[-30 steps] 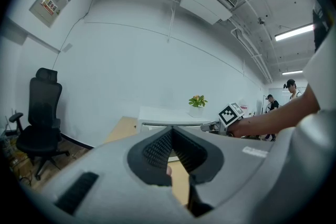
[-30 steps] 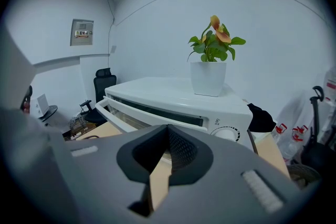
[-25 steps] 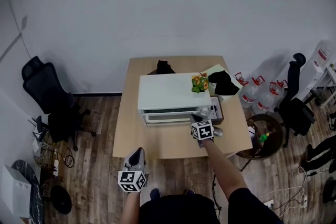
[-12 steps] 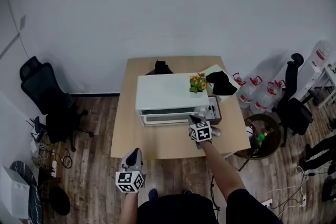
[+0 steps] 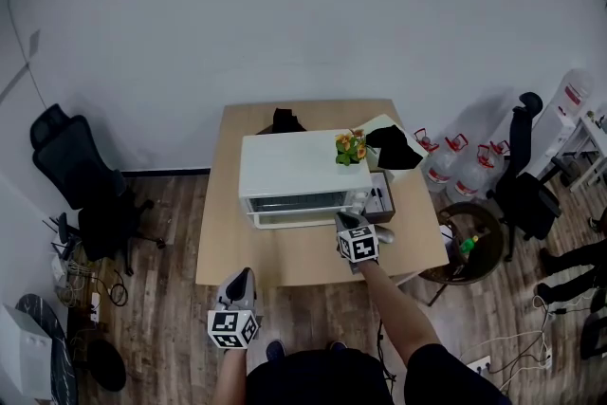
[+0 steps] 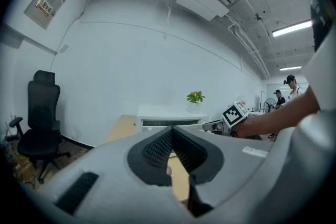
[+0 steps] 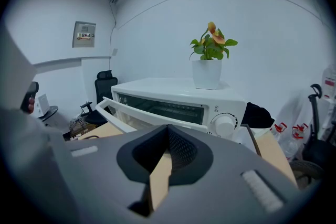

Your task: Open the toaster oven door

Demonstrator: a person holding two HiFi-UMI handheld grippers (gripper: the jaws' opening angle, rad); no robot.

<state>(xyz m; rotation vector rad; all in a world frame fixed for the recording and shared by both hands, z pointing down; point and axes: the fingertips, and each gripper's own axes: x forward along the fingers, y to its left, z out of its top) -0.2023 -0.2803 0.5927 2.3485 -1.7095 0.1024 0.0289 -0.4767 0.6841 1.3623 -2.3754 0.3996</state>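
The white toaster oven (image 5: 296, 171) stands on the wooden table (image 5: 228, 242), with a small potted plant (image 5: 349, 149) on its top. In the right gripper view the oven (image 7: 173, 93) has its glass door (image 7: 152, 113) tilted partly open, and the white handle bar (image 7: 119, 122) stands out from the front. My right gripper (image 5: 345, 221) hovers just in front of the oven's right end, near the knob (image 7: 224, 124). Its jaws (image 7: 168, 135) are shut on nothing and clear of the handle. My left gripper (image 5: 241, 282) hangs off the table's near edge, shut and empty (image 6: 171, 134).
A black cloth (image 5: 394, 147) and a dark box (image 5: 379, 199) lie right of the oven. Office chairs (image 5: 81, 185) stand at the left and at the right (image 5: 520, 190). Water bottles (image 5: 455, 171) and a round stool (image 5: 474, 237) are beside the table's right side.
My right gripper has drawn back a little from the oven front toward me. The left gripper has hardly moved. The whole view has shifted slightly.
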